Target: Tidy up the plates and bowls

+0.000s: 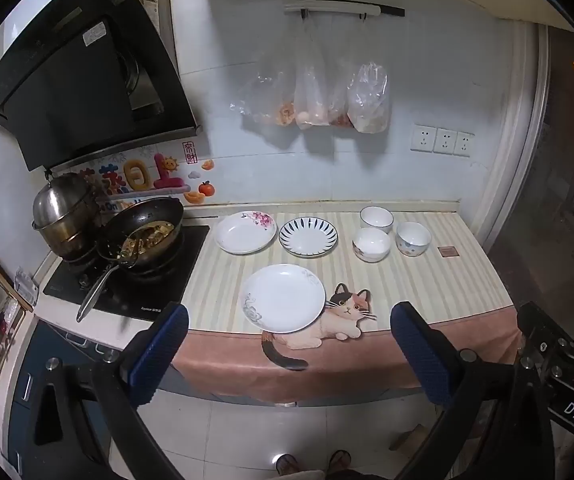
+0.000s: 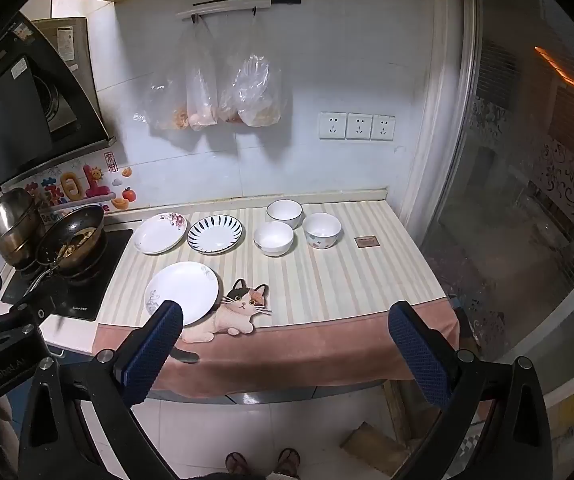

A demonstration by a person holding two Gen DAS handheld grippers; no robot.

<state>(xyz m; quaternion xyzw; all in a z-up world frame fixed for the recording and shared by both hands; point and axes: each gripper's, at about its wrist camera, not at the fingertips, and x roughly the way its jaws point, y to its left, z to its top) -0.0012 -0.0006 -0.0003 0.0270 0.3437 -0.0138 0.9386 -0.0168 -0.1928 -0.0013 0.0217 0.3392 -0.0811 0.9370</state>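
On the striped counter mat (image 1: 427, 280) lie three plates: a white one with grey flowers (image 1: 283, 298) (image 2: 183, 293) near the front edge, a pink-flowered one (image 1: 245, 233) (image 2: 160, 233) and a blue-striped one (image 1: 308, 237) (image 2: 215, 234) behind it. Three white bowls (image 1: 372, 243) (image 2: 273, 238) cluster at the back right. My left gripper (image 1: 289, 356) hangs open in front of the counter edge, empty. My right gripper (image 2: 285, 354) is open too, empty, held off the counter to the right of the left one.
A hob at the left carries a wok with food (image 1: 143, 236) and a steel pot (image 1: 65, 212), with the wok's handle sticking out toward the front. Bags (image 1: 315, 96) hang on the back wall. A small brown square (image 1: 447, 251) lies at the mat's right. A person's feet (image 1: 313, 462) stand below.
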